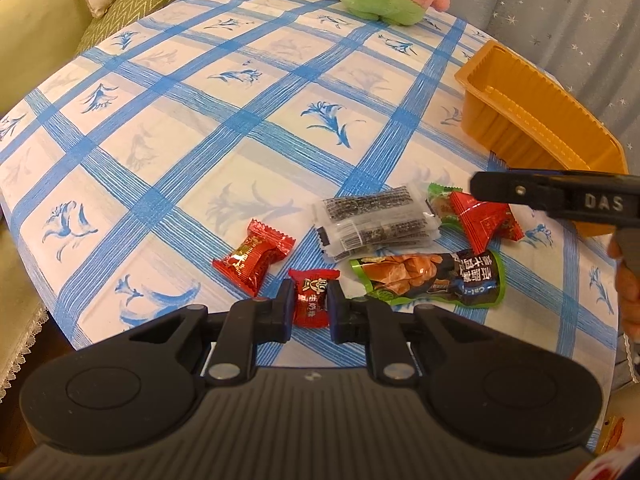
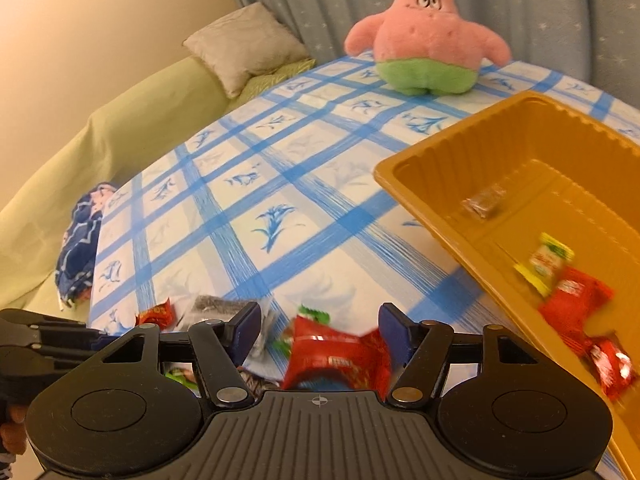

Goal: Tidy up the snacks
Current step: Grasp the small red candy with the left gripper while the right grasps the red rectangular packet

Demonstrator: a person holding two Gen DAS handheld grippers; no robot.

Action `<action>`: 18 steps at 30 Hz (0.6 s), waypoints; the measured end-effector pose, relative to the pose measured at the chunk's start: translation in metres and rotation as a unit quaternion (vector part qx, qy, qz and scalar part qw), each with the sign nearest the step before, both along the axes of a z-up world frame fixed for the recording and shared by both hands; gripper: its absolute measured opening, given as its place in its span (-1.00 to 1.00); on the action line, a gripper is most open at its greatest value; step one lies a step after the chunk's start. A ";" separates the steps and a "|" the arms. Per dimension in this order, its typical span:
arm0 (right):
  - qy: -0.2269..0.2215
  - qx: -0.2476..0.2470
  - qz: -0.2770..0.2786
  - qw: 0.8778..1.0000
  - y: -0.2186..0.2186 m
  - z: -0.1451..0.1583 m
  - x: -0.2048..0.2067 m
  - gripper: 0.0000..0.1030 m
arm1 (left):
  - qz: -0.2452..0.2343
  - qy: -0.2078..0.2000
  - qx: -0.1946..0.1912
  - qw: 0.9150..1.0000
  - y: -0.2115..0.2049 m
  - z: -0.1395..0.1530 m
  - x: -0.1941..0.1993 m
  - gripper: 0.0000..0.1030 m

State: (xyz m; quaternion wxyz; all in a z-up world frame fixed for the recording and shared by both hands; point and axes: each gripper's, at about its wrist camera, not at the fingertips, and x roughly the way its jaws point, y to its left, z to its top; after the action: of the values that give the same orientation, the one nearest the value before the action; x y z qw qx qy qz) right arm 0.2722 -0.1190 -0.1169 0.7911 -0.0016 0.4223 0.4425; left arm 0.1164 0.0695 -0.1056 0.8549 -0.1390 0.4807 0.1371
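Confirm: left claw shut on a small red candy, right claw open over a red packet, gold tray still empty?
Not quite. The gold tray is not empty: the right wrist view shows several wrapped snacks already inside it. The rest holds: left claw is shut on the small red candy, and right claw stands open over the red packet.

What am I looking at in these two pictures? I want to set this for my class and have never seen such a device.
A person holds a two-finger gripper in each hand, each with a forward-looking camera, so each picture looks along one gripper's fingers. The left gripper is shut on a small red candy. The right gripper is open over a red snack packet, not pinching it. More wrapped snacks, including seaweed packets, lie on the blue checked tablecloth. An orange tray already holds a few. A pink plush star sits at the back.
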 end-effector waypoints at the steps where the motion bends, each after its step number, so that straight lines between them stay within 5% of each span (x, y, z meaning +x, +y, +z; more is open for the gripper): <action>1: 0.007 0.001 0.004 1.000 0.002 -0.002 0.003 0.27 | 0.001 0.000 0.000 1.000 0.001 0.000 0.000 -0.71; 10: 0.052 -0.012 0.005 0.999 -0.015 -0.013 0.003 0.27 | 0.005 -0.002 0.002 1.000 0.004 0.003 -0.001 -0.71; 18: 0.049 -0.016 -0.036 0.998 -0.031 -0.010 -0.013 0.26 | -0.001 -0.005 0.005 1.000 0.003 0.005 0.000 -0.71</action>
State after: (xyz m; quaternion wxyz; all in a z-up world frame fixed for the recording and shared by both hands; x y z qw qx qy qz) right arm 0.2596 -0.1498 -0.1272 0.7850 0.0227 0.4673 0.4061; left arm 0.1161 0.0728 -0.1005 0.8579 -0.1348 0.4762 0.1383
